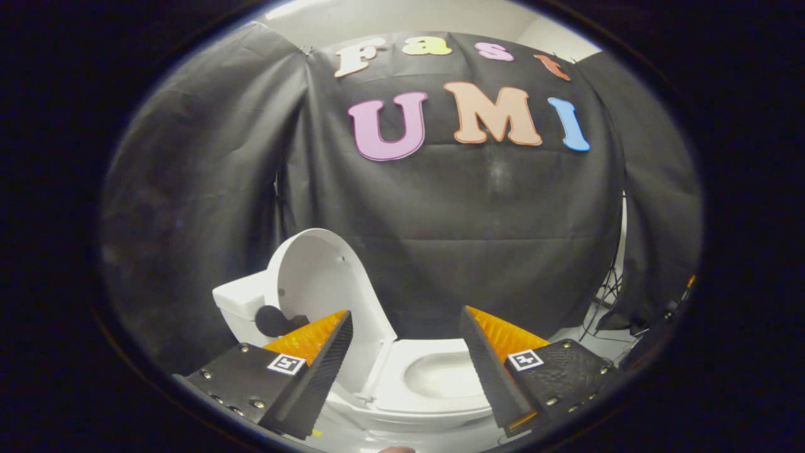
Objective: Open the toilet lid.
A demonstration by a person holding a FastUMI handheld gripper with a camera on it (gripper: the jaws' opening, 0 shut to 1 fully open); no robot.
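Two fingers of the claw [405, 336] stood wide apart with nothing held between them, their ribbed inner faces turned toward each other across an open gap. Each finger carried a small square marker on its top, near the base. Through that gap, just ahead and below, lay the toilet [402, 384], white and glossy. Its lid [321, 283] was already raised, standing nearly upright and leaning back toward the tank [242, 302], so its smooth oval underside faced the claw. The left finger overlapped the lower part of the lid in view, though whether it touched could not be told. The seat [434, 377] stayed down, a rounded white ring around the pale bowl, and sat between the two fingers, partly covered by the right one. A dark rounded object [272, 321] rested beside the tank, at the lid's base, behind the left finger; what it was could not be told. Beyond the toilet hung the black cloth wall [490, 251] of the booth. Past the right finger, near the floor, some thin cables and stand legs [605, 296] showed beside the cloth's edge.
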